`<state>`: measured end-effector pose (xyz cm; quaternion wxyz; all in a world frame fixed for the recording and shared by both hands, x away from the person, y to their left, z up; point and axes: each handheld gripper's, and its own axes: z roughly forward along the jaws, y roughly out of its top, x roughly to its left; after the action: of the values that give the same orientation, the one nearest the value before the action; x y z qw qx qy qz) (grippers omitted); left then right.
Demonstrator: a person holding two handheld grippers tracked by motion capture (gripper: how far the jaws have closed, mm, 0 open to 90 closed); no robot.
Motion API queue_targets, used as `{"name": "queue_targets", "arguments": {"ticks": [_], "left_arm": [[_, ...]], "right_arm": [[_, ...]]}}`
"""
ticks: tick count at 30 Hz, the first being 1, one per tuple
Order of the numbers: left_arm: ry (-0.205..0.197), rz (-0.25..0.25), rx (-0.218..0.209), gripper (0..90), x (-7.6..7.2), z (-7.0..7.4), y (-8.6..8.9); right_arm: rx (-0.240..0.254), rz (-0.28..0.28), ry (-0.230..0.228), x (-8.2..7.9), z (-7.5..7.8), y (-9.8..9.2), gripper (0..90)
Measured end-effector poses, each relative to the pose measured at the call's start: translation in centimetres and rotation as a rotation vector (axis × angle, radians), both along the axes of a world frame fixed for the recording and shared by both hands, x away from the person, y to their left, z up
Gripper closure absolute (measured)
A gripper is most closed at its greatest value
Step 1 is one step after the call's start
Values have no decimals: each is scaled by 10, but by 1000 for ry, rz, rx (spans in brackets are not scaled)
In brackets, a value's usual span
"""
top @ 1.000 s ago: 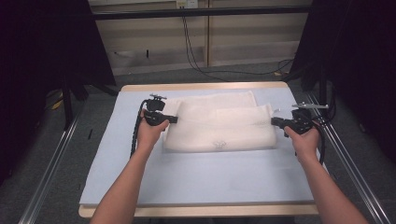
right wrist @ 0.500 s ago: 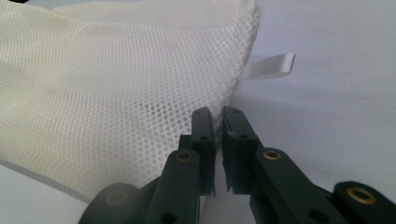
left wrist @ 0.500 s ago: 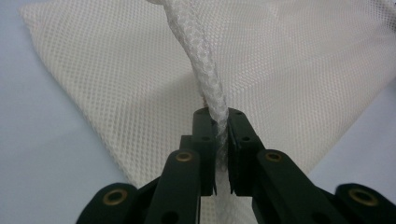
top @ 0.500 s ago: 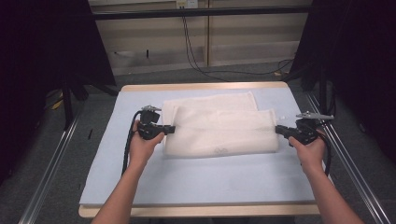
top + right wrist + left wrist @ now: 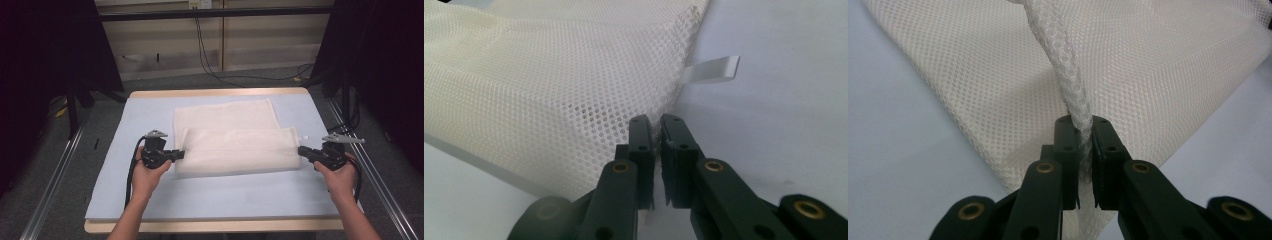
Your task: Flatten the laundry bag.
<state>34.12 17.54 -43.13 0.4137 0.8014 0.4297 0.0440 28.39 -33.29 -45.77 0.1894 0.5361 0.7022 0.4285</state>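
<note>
A cream mesh bag (image 5: 235, 145) lies folded over itself on the pale blue table top (image 5: 150, 115). My left gripper (image 5: 179, 154) is at the bag's left end, jaws shut on its white braided cord (image 5: 1068, 85), with mesh (image 5: 1158, 65) spread behind it. In the left gripper view the gripper (image 5: 1082, 125) pinches the cord between its tips. My right gripper (image 5: 301, 151) is at the bag's right end. In the right gripper view it (image 5: 655, 125) is shut on the corner edge of the mesh (image 5: 549, 85), beside a small white tag (image 5: 714, 70).
The table's wooden front edge (image 5: 210, 226) runs along the near side. Metal rails (image 5: 55, 175) flank the table on both sides. Black cables (image 5: 210, 55) hang and trail on the floor behind it. Bare blue surface lies between the bag and the near edge.
Both hands have moved toward the near edge of the table, drawing the bag's upper layer with them. The fold now lies lower over the bag, and more of the far layer is uncovered.
</note>
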Motion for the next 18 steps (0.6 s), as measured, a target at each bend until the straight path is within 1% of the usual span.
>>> {"name": "queue_targets", "arguments": {"ticks": [1, 4, 5, 8, 9, 10, 11, 14, 15, 16, 18], "left_arm": [[0, 0, 0, 835, 0, 0, 0], [4, -3, -3, 834, -7, -3, 2], [8, 1, -13, 834, -9, -4, 2], [9, -8, -9, 833, -13, -6, 3], [6, -10, -8, 831, -16, -8, 4], [6, -10, -8, 830, -16, -8, 4], [11, -3, -18, 829, -19, -10, 3], [9, -6, -16, 827, -22, -11, 3], [11, -14, -10, 827, -23, -12, 4], [13, -6, -19, 825, -25, -13, 4], [11, -7, -23, 823, -27, -14, 5]], "right_arm": [[0, 0, 0, 0, 0, 0, 839], [2, 12, -2, -9, -1, -1, 837], [0, 15, -3, -11, -2, -2, 838], [4, 22, -2, -16, -3, -3, 838], [7, 30, -4, -21, -6, -4, 837], [7, 30, -4, -21, -6, -4, 837], [10, 33, -3, -26, -8, -5, 836], [14, 35, -4, -29, -10, -6, 836], [19, 36, -4, -31, -11, -6, 836], [18, 40, -6, -32, -11, -7, 836], [15, 44, -5, -36, -12, -7, 836]]}}
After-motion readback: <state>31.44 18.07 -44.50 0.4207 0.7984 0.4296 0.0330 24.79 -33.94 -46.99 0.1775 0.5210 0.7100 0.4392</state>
